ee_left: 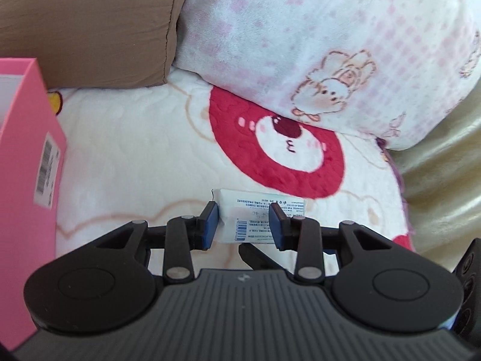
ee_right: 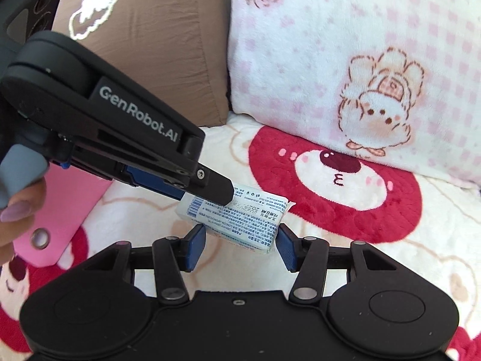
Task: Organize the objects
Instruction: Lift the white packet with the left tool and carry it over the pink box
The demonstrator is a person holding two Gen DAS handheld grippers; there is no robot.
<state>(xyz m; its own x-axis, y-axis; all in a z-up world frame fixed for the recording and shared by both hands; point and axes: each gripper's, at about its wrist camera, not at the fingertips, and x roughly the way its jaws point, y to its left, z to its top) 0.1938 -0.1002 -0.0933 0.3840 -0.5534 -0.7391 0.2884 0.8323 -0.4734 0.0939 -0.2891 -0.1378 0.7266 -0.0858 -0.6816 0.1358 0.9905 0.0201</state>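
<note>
A small white packet (ee_left: 255, 207) with printed text and a barcode hangs just above the blanket. In the left wrist view my left gripper (ee_left: 243, 215) is shut on it, the blue pads (ee_left: 210, 219) pressing its sides. In the right wrist view the same packet (ee_right: 240, 219) lies tilted between the pads of my right gripper (ee_right: 240, 236), which touch both of its ends. My left gripper (ee_right: 210, 194) comes in from the upper left and pinches the packet's far end. A hand (ee_right: 18, 207) holds that gripper's grey handle.
An open pink box (ee_left: 30, 156) stands at the left, also seen as the pink box (ee_right: 60, 210). A brown pillow (ee_left: 90, 24) and a pink-checked plush pillow (ee_left: 330, 45) lean at the back. Below lies a cream blanket (ee_left: 135, 150) with a red bear face.
</note>
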